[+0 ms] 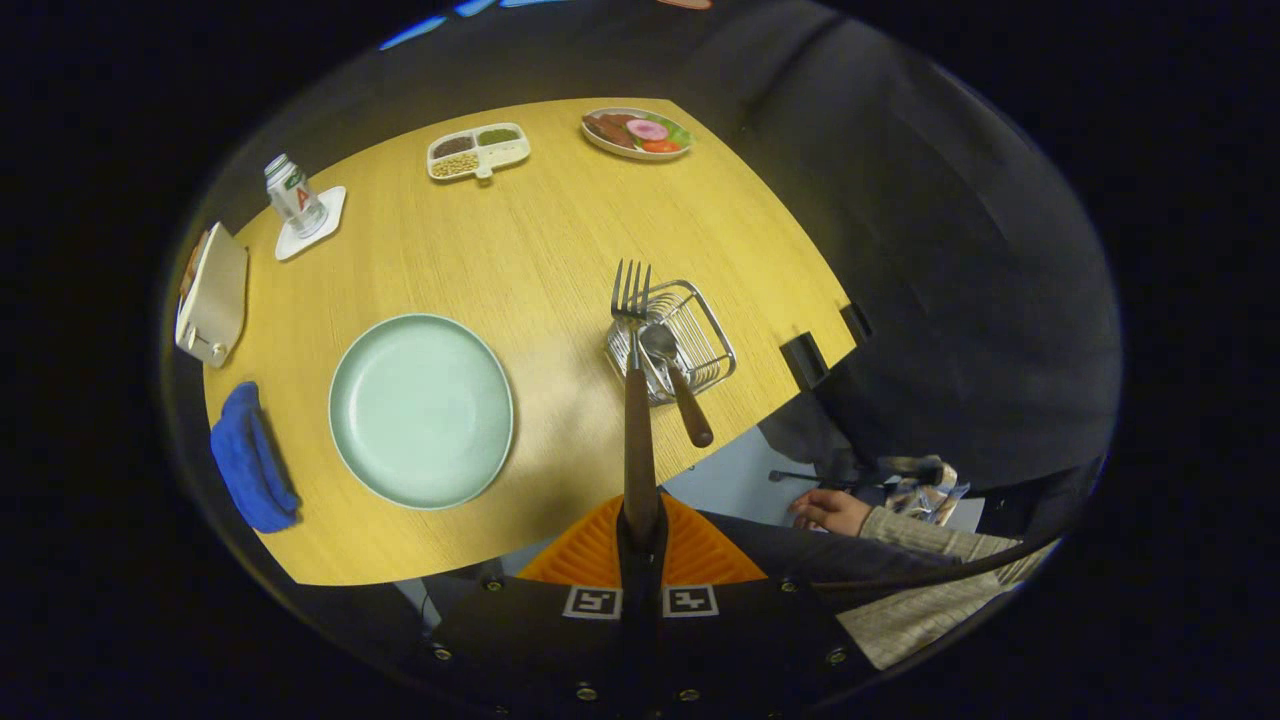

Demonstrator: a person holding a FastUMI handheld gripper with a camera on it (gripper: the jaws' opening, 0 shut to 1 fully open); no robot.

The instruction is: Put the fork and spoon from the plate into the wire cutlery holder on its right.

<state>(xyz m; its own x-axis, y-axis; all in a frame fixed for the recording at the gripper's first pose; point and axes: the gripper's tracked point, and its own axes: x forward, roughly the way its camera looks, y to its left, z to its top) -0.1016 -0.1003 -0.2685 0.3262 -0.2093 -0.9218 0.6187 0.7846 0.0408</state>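
Observation:
My gripper (pixel 640 520) is shut on the brown handle of the fork (pixel 636 400). The fork sticks out ahead of the fingers, and its metal tines reach over the near left corner of the wire cutlery holder (pixel 700 330). The spoon (pixel 675 375) lies in the holder with its bowl inside and its brown handle leaning out over the holder's near rim. The pale green plate (pixel 421 409) sits bare on the wooden table to the left of the holder.
A blue cloth (pixel 250 458) lies left of the plate. Farther off are a bottle on a white coaster (pixel 295 200), a divided dish of grains (pixel 478 150) and a plate of food (pixel 637 133). A person's hand (pixel 830 510) rests below the table's right edge.

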